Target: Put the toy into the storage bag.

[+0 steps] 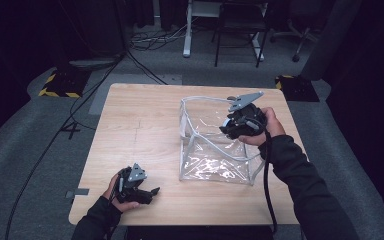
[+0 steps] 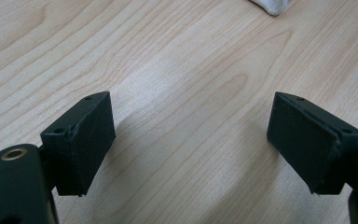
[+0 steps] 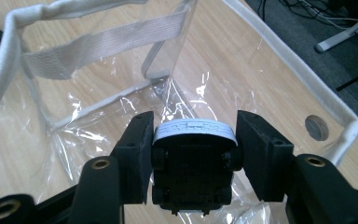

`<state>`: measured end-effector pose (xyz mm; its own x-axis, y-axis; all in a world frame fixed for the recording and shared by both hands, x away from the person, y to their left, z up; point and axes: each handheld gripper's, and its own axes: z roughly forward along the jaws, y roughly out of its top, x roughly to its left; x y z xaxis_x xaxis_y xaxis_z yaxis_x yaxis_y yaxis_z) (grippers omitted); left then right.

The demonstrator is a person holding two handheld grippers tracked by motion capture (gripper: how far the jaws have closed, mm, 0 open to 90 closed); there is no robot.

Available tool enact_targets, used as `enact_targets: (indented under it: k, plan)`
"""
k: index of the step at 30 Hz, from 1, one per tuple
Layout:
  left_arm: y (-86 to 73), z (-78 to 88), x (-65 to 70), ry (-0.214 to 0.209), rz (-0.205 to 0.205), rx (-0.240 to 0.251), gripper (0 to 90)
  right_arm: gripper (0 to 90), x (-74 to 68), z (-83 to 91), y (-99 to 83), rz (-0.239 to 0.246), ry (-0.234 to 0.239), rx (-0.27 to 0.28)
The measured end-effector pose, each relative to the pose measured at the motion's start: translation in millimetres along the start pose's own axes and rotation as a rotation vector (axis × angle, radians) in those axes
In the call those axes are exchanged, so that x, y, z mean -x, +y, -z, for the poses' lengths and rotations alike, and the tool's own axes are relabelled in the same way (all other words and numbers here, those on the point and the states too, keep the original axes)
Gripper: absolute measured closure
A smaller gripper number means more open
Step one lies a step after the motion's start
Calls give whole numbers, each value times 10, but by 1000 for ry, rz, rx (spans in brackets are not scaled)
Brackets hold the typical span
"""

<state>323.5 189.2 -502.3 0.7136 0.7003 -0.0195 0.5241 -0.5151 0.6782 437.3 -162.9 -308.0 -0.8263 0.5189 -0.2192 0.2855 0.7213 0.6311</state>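
I've got the clear plastic bag (image 1: 215, 145) standing open on the wooden table (image 1: 130, 130), toward its right half, white trim around its mouth. My right gripper (image 3: 192, 140) hangs over the bag's open top at its far right side, jaws closed on a small toy car (image 3: 193, 158) with a white roof and black underside; the bag's white strap (image 3: 102, 44) stretches across beyond it. My left gripper (image 1: 147, 192) rests low at the table's near edge, well apart from the bag to its left, jaws spread wide with nothing but bare wood between them.
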Motion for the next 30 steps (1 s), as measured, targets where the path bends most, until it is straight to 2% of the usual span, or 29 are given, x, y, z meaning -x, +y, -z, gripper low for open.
enact_targets:
  k: [10,13,15,30]
  plan:
    - [0,-1,0,2,0,2,154,488,20,76,-61,-16,-3,-52]
    - [0,-1,0,2,0,2,154,487,39,77,-102,3,23,-80]
    - [1,0,0,2,0,2,154,487,39,78,-123,-6,35,-92]
    - [0,-2,2,0,4,2,154,487,18,107,-227,9,72,-142]
